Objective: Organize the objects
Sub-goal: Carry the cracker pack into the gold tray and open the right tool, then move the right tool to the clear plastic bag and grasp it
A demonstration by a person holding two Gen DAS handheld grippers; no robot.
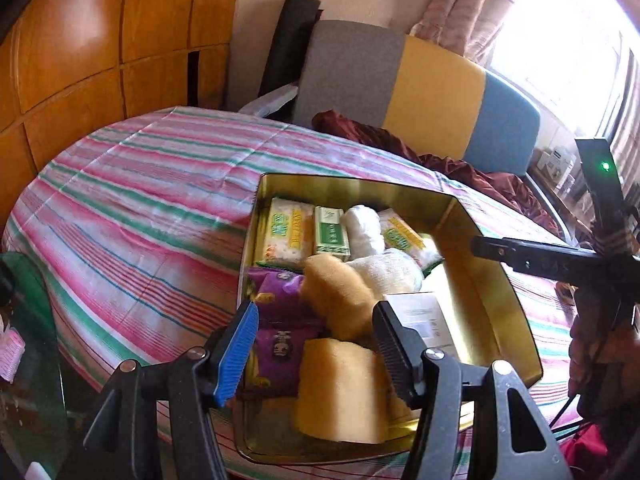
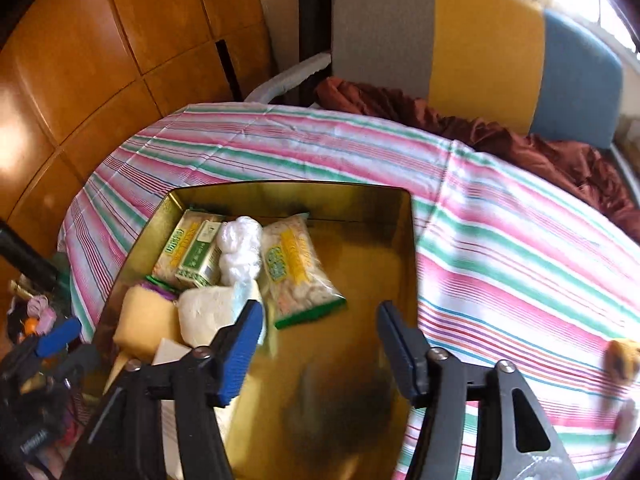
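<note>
Gold tin half packed on the striped worktop

Worktop (image 2: 500, 240) under a pink, green and white striped cloth carries an open gold tin (image 1: 492, 292), which sits near its front edge. Behind it stands a chair (image 2: 472, 40) with a grey, yellow and blue back, and a dark red cloth (image 2: 520, 140) is bunched on the seat.

Inside the tin, along the far wall, lie two clear snack bags (image 2: 296, 264) with yellow and green labels, a small green box (image 2: 198, 256) and a white plastic bundle (image 2: 239, 250) between them. Nearer the front lie a cream towel (image 1: 384, 272), a tan sponge (image 1: 340, 392), another tan piece (image 1: 336, 296) tilted above it, purple packets (image 1: 280, 320) along the left wall and a white carton (image 1: 428, 316) on the right. The tin's right half shows bare gold floor.

Left hand-held gripper (image 1: 316, 356) hangs over the sponges, spread wide and holding nothing. Right hand-held gripper (image 2: 316, 354) hangs over the bare floor, also spread wide and holding nothing. A small yellow and brown thing (image 2: 622, 360) lies on the cloth, well apart from the tin.
</note>
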